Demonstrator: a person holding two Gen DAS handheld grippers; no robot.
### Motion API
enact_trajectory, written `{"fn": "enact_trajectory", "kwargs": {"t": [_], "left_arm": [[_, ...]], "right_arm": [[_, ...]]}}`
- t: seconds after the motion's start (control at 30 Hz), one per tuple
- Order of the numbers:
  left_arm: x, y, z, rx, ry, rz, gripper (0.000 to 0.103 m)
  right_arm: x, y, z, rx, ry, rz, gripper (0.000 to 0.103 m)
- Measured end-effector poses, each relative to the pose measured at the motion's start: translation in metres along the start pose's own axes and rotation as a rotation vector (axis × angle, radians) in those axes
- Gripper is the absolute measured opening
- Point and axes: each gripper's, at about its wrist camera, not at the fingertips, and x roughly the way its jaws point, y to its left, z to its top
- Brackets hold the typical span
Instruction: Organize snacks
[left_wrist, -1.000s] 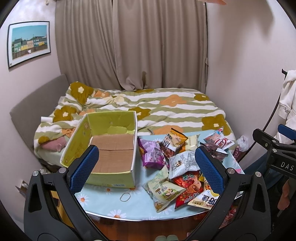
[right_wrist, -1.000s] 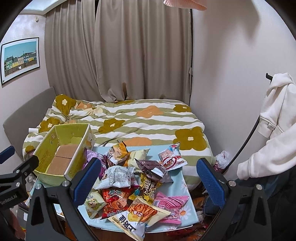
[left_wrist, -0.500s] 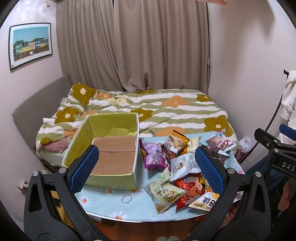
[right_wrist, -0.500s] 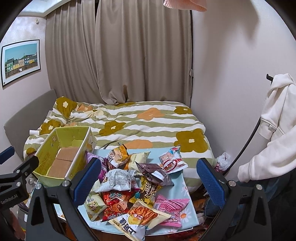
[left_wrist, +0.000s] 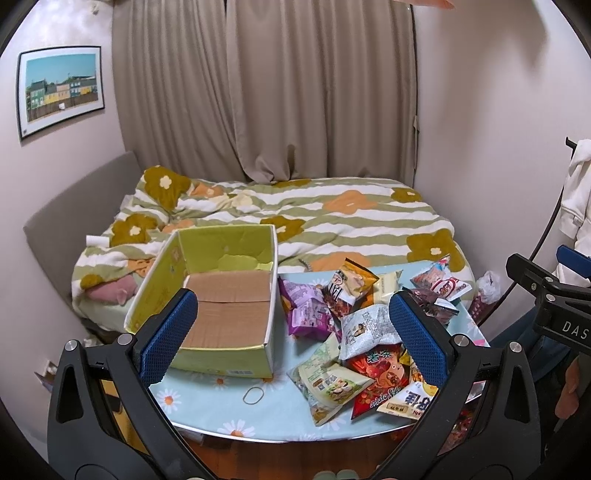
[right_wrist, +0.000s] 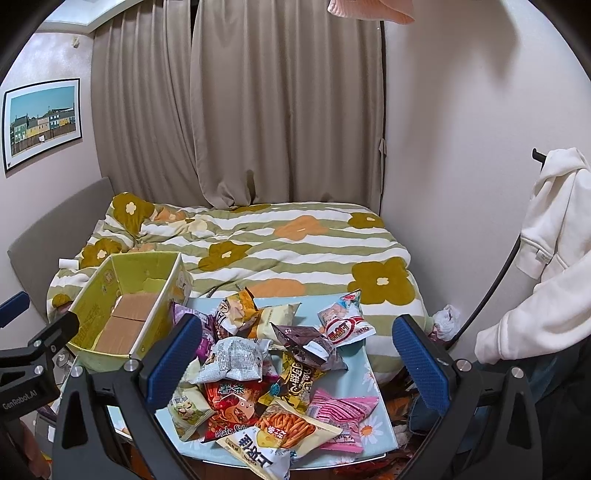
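Note:
A pile of several snack bags (left_wrist: 354, 332) lies on the right half of a small table with a light-blue daisy cloth (left_wrist: 207, 402). An open yellow-green cardboard box (left_wrist: 221, 291), with nothing in it, stands on the table's left. The pile (right_wrist: 266, 373) and the box (right_wrist: 125, 306) also show in the right wrist view. My left gripper (left_wrist: 293, 339) is open and empty, above the table's near edge. My right gripper (right_wrist: 295, 354) is open and empty, above the pile.
A bed with a striped flower duvet (left_wrist: 314, 218) lies just behind the table, with curtains (left_wrist: 266, 88) beyond. A white hoodie (right_wrist: 546, 258) hangs at the right. A rubber band (left_wrist: 253, 396) lies on the cloth in front of the box.
Both grippers have drawn back and tilted up a little; the table and bed sit lower in both views. Nothing on the table has moved.

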Motion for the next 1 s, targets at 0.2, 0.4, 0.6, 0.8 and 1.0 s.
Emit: {"fn": "enact_trajectory", "kwargs": {"t": [0.2, 0.4, 0.6, 0.8, 1.0], "left_arm": [[-0.0006, 0.0011, -0.0009, 0.0, -0.002, 0.005, 0.103], [-0.0008, 0.0055, -0.0027, -0.007, 0.0, 0.002, 0.103], [-0.0002, 0.0065, -0.0027, -0.003, 0.003, 0.0, 0.103], [0.0016, 0.0069, -0.0024, -0.005, 0.009, -0.005, 0.103], [0.0042, 0.0082, -0.0023, -0.014, 0.019, -0.004, 0.103]], "right_arm": [[-0.0017, 0.0014, 0.0003, -0.002, -0.005, -0.002, 0.103], [-0.0012, 0.0041, 0.0008, -0.002, -0.006, -0.002, 0.103], [-0.0007, 0.0067, 0.0, 0.001, -0.005, 0.003, 0.103], [-0.0007, 0.007, 0.0005, 0.004, -0.007, 0.003, 0.103], [-0.0001, 0.0083, 0.0003, 0.003, -0.006, 0.0, 0.103]]}}
